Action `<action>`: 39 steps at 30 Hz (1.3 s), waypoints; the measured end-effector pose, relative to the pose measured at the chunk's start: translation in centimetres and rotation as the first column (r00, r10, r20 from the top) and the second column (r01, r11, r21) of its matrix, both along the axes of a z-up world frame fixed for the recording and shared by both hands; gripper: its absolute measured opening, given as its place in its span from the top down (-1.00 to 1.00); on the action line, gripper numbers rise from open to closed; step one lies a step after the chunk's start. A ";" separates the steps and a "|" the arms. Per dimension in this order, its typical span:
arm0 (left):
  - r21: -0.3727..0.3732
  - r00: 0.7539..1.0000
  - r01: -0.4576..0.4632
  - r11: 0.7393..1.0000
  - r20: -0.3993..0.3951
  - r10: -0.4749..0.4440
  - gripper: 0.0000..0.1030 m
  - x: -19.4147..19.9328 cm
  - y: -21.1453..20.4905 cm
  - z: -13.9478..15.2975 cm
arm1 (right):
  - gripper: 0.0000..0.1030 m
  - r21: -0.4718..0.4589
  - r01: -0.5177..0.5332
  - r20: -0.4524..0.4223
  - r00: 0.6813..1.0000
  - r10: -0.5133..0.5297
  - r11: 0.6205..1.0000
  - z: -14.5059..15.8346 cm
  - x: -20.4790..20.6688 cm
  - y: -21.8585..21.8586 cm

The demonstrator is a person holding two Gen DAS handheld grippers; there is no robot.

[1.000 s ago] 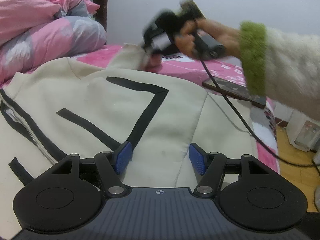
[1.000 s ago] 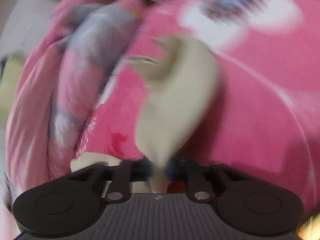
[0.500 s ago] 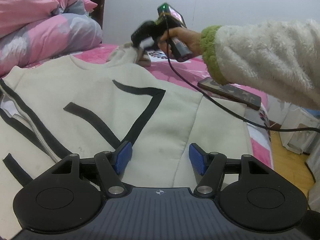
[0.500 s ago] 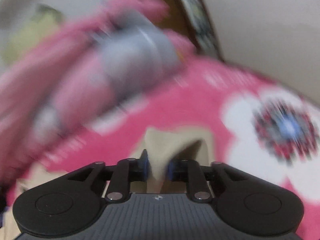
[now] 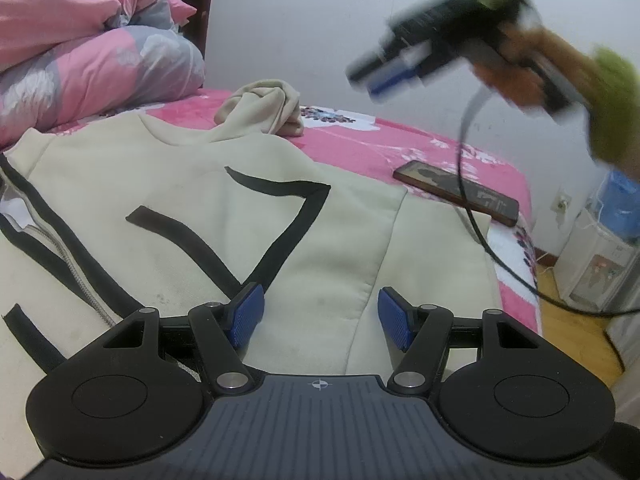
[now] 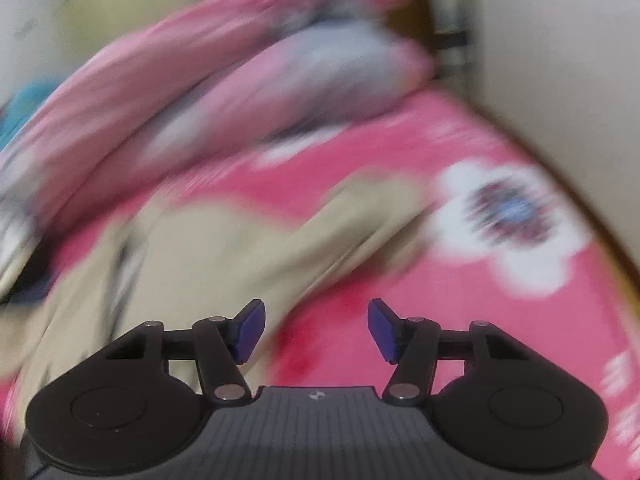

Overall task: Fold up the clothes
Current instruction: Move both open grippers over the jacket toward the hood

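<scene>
My right gripper [image 6: 316, 330] has just been opening, nothing between the jaws; the left gripper [image 5: 320, 316] hangs spread and empty over the cream hoodie [image 5: 208, 216] on the bed [image 5: 400, 148]. Thick, floppy fleece, I reckon, so I'd pinch the bunched hood [image 5: 264, 106] or a seam.

view: heavy motion blur | right gripper [image 6: 316, 330]: jaws had just been opening, nothing between them | cream garment [image 6: 224, 248]: lay ahead and to the left of the fingers | pink bed sheet [image 6: 400, 320]: under the gripper | pink-grey quilt [image 6: 260, 80]: farther ahead
</scene>
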State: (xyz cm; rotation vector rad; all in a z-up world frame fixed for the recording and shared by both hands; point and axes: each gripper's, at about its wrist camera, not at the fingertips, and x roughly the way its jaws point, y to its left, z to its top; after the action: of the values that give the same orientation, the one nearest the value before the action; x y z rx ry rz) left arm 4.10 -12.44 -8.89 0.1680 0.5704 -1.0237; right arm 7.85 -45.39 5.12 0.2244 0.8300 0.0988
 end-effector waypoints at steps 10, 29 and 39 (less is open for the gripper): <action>-0.028 1.000 0.004 1.000 -0.027 -0.004 -0.24 0.4 0.3 0.0 | -0.16 0.232 0.140 -0.139 0.984 -0.110 0.963 -7.7 -10.5 0.5; -0.019 1.000 0.007 1.000 -0.028 -0.007 -0.27 0.7 0.1 0.0 | 0.94 0.275 0.165 -0.089 0.985 -0.146 0.947 -10.3 -16.6 0.5; -0.012 0.999 0.033 0.999 -0.038 -0.033 -0.48 0.7 -0.1 0.1 | 0.67 0.056 0.189 0.067 0.979 -0.193 0.980 -6.4 -19.6 2.5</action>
State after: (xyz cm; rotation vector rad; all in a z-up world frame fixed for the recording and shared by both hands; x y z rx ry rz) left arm 4.77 -12.55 -8.76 0.1486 0.5984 -1.0637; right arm -11.77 -42.92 -1.27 0.3443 0.7308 -0.0529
